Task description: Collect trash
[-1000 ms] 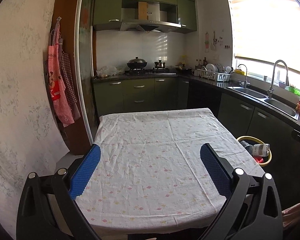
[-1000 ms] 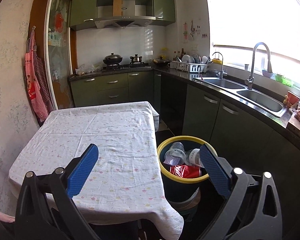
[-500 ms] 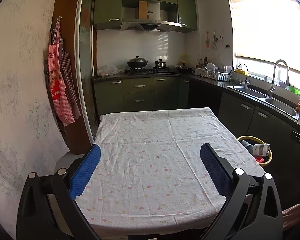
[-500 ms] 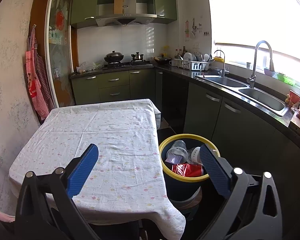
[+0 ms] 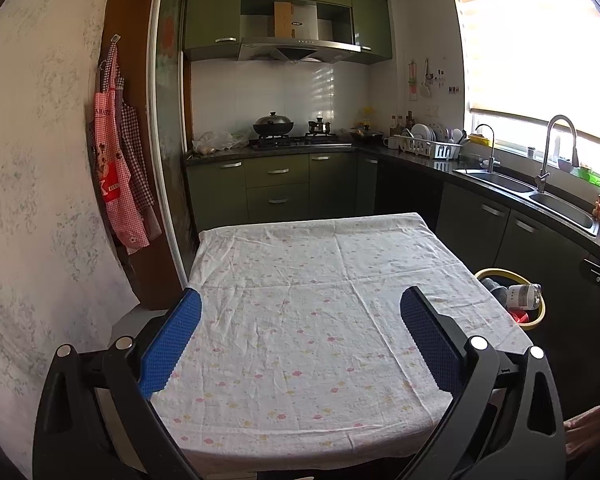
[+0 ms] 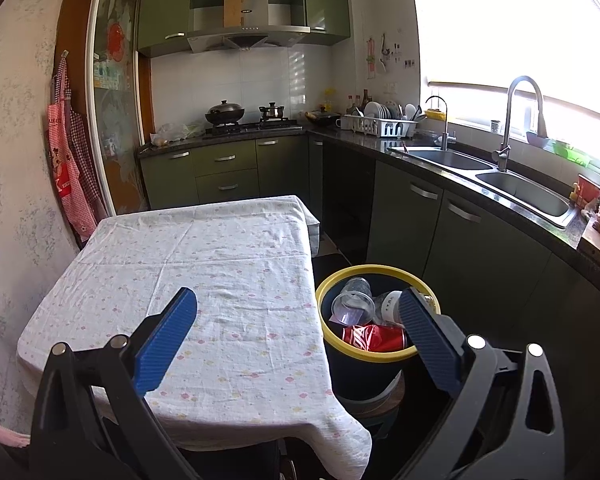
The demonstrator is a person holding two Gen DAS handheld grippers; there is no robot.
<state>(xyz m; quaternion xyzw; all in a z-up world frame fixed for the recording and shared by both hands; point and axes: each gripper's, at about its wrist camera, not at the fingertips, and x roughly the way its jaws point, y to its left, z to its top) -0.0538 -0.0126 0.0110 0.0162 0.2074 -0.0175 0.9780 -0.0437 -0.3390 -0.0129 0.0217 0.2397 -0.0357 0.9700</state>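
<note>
A table (image 5: 300, 320) draped in a white flowered cloth fills the middle of the kitchen, its top bare. Green cabinets (image 6: 224, 168) run along the far wall under a stove with a black wok (image 6: 225, 114), and a double sink (image 6: 516, 190) sits beneath the bright window. Red checked aprons (image 5: 118, 176) hang on the left wall.

Just beside the table's right edge stands a dark bin with a yellow rim (image 6: 324, 320), holding clear plastic cups (image 6: 352, 304), a white bottle (image 6: 388, 306) and a crushed red can (image 6: 374, 338) (the trash lies inside it).

The left gripper (image 5: 300, 336) hovers over the table, jaws spread wide, holding nothing. The right gripper (image 6: 298, 334) is equally wide and empty, one blue finger (image 6: 428, 336) overlapping the bin's rim in view.
</note>
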